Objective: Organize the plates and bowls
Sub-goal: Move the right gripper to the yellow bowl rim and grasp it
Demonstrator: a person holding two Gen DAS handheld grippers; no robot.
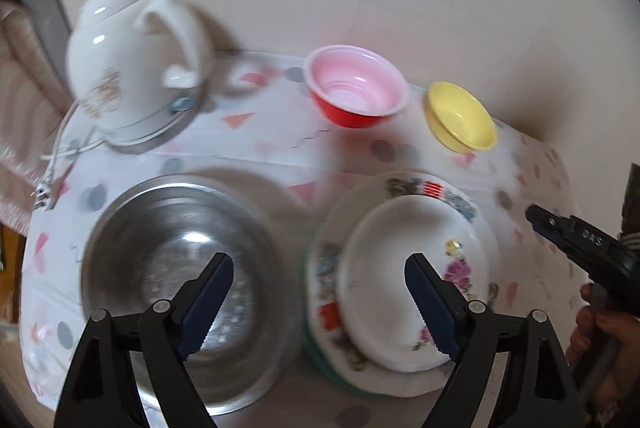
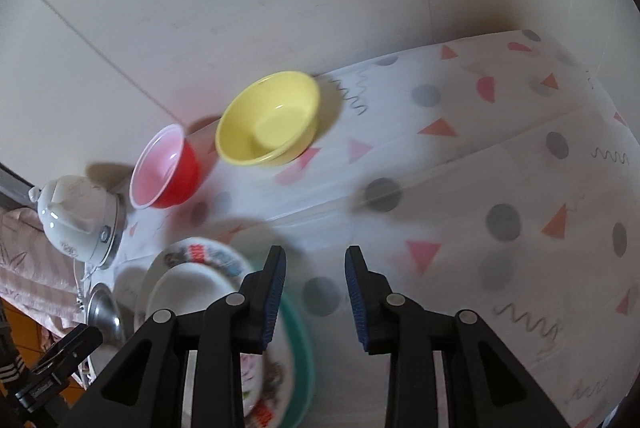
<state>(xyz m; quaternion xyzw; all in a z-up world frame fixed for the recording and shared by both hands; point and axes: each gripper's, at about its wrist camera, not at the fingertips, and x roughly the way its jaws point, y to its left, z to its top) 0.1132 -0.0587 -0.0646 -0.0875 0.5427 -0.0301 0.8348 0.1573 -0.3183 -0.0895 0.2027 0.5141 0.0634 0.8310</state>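
Hovering left gripper (image 1: 319, 282) jaws wide, right gripper (image 2: 316, 270) jaws parted, both empty, bare tablecloth (image 2: 500, 167) rightward.

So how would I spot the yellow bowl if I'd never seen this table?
Start at the white teapot at the far left of the patterned tablecloth, by the wall. Follow the wall rightward past the red bowl with its pale pink inside; the yellow bowl sits next, beyond the stacked plates. It alone is plain yellow inside and out.
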